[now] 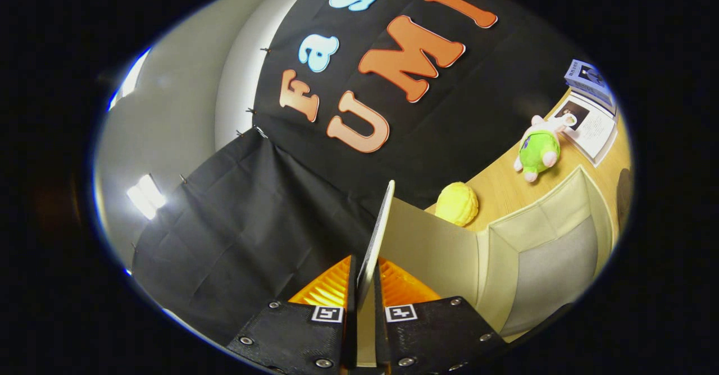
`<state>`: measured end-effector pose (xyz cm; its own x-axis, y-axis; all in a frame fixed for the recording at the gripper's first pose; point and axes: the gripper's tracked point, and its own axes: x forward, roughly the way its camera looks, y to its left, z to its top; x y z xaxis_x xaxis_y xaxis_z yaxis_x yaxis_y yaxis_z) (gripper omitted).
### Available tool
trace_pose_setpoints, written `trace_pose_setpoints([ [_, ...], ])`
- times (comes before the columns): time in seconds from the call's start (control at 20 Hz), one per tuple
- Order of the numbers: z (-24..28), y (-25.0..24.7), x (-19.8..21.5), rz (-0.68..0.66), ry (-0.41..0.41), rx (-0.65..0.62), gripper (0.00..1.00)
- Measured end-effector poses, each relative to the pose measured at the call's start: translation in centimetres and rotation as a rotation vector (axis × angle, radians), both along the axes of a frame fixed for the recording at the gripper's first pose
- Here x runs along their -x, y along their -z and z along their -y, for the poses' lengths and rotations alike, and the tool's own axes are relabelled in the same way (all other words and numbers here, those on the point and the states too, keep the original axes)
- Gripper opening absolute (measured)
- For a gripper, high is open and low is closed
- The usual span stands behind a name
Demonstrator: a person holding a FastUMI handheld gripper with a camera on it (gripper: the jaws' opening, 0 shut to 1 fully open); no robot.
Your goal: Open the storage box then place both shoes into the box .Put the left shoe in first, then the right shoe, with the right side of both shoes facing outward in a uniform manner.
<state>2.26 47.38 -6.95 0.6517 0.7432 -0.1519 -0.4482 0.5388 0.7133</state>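
a: what are the jaws doing?

b: the gripper [365, 302] has its jaws drawn narrow, both pressing on the thin edge of the lid [377, 234] of the storage box. the lid is a flat, stiff panel, pale and smooth, seen almost edge-on, and it rises straight out from between the jaws.

a: and the box itself?

b: the storage box [539, 251] sits just beside the lid, on its far side from the dark cloth. its mouth is open. the walls look like smooth cream plastic with rounded corners, and the inner panel is a flatter grey. the lid's broad face joins the box's near wall.

a: what's around it?

b: the box rests on a table [505, 190] with a light wood-grain top. just beyond the lid lies a round yellow plush ball [458, 202] with a bumpy, knitted-looking surface. further past the box is a soft plush toy [538, 147], green-bodied with pale limbs, lying on the table. beyond the toy are a flat open booklet [590, 125] with glossy pages and a small blue box [587, 80].

a: behind the lid?

b: a black cloth wall [253, 223], creased and pinned along its top edge, with a plain pale wall [174, 111] past it.

a: shoes?

b: i cannot tell where they are.
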Motion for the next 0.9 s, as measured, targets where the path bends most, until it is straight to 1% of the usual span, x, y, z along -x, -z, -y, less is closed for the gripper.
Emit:
trace_pose_setpoints([
  [0.1, -1.9, 0.7, 0.6, 0.010, -0.033, 0.026, 0.16],
  [0.2, -3.1, 1.4, 0.9, 0.020, -0.057, 0.059, 0.27],
  [0.25, -3.6, 1.8, 1.2, 0.027, -0.068, 0.077, 0.37],
  [0.3, -3.9, 2.2, 1.3, 0.031, -0.075, 0.098, 0.42],
  [0.4, -3.6, 3.2, 1.5, 0.037, -0.072, 0.141, 0.74],
  [0.5, -2.8, 3.7, 1.1, 0.053, -0.053, 0.184, 0.96],
  [0.55, -2.2, 3.9, 1.0, 0.061, -0.042, 0.202, 0.97],
  [0.7, 0.4, 3.9, 0.6, 0.091, -0.005, 0.246, 0.98],
  [0.9, 6.3, 3.6, -0.8, 0.155, 0.093, 0.320, 0.98],
])
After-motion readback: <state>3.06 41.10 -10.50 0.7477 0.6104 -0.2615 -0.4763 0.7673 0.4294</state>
